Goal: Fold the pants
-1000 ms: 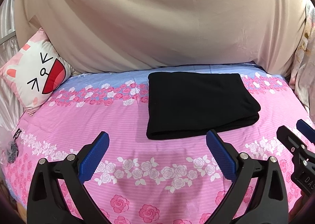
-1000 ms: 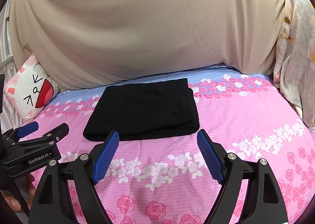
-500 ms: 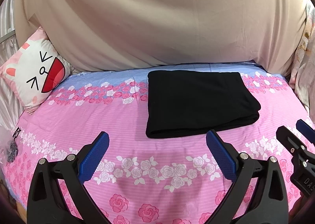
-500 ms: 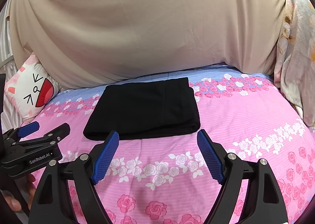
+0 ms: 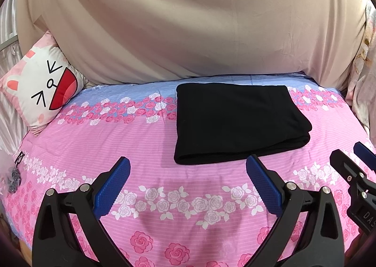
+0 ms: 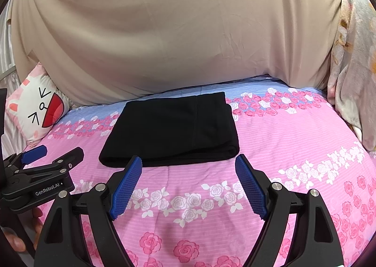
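The black pants [image 5: 237, 121] lie folded into a flat rectangle on the pink floral bed sheet [image 5: 145, 145]; they also show in the right wrist view [image 6: 174, 128]. My left gripper [image 5: 188, 170] is open and empty, held above the sheet just in front of the pants' near edge. My right gripper [image 6: 188, 168] is open and empty, also just in front of the near edge. The right gripper shows at the left wrist view's right edge [image 5: 352, 161], and the left gripper shows at the right wrist view's left edge [image 6: 47, 156].
A cartoon-face pillow [image 5: 42, 90] leans at the far left of the bed. A beige sheet [image 5: 188, 20] hangs behind the bed. A floral cloth [image 6: 352, 67] hangs at the right. A small dark item [image 5: 14, 175] lies by the bed's left edge.
Both grippers have drawn back slightly from the pants and stay open. The pants have not moved.
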Motion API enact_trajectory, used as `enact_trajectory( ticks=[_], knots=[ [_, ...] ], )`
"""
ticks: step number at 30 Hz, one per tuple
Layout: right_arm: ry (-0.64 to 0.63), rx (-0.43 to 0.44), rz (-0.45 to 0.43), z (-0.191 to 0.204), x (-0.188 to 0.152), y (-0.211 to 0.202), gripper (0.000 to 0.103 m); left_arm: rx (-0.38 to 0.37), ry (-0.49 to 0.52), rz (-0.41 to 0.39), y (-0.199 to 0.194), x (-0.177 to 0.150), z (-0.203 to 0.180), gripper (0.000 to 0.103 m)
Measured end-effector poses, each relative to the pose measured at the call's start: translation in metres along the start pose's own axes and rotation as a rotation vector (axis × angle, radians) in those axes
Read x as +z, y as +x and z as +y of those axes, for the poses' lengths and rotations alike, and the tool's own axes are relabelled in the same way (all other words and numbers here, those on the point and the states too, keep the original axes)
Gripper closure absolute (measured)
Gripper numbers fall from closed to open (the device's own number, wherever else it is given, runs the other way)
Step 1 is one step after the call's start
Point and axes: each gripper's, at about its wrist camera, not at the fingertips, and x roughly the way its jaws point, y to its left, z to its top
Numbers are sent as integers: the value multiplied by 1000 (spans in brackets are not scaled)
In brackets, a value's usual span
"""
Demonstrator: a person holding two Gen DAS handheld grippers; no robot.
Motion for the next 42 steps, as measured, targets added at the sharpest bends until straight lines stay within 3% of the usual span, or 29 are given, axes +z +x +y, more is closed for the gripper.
enact_trajectory(
  ticks=[30,37,42],
  knots=[
    [4,-14,7,-3,-2,6,24,-36,13,29,10,0,-6,5],
    [7,-15,11,-5,-4,7,24,14,13,33,16,-3,-6,5],
    [8,-15,17,-6,-6,8,24,3,6,36,20,-4,-4,5]
  ],
)
